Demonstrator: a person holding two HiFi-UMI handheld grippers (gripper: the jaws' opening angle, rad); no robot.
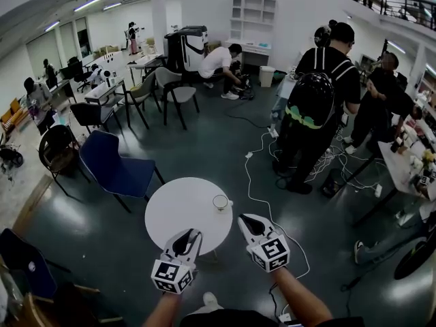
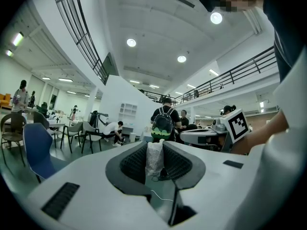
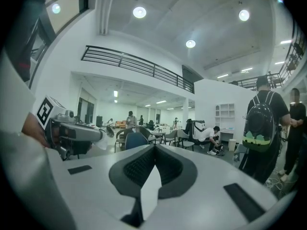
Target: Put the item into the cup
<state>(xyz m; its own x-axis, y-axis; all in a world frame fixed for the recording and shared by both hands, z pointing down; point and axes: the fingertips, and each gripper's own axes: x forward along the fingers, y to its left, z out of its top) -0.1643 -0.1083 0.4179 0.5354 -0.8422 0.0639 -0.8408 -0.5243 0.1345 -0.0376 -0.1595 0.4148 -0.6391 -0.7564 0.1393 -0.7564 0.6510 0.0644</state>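
A small clear cup (image 1: 220, 202) stands at the right rim of the round white table (image 1: 177, 213). My left gripper (image 1: 187, 236) hovers over the table's near edge, left of the cup and nearer to me. In the left gripper view its jaws (image 2: 154, 145) are shut on a small whitish packet (image 2: 154, 161) that stands upright between the ribbed pads. My right gripper (image 1: 247, 219) hangs just past the table's right edge, near the cup. The right gripper view shows its jaws (image 3: 154, 148) shut tip to tip with nothing between them. The cup shows in neither gripper view.
A blue chair (image 1: 112, 165) stands left of the table, with more chairs (image 1: 174, 90) behind it. White cables (image 1: 262, 182) trail over the dark floor to the right. A person with a black backpack (image 1: 315, 101) stands at the right, by a cluttered desk (image 1: 409, 159).
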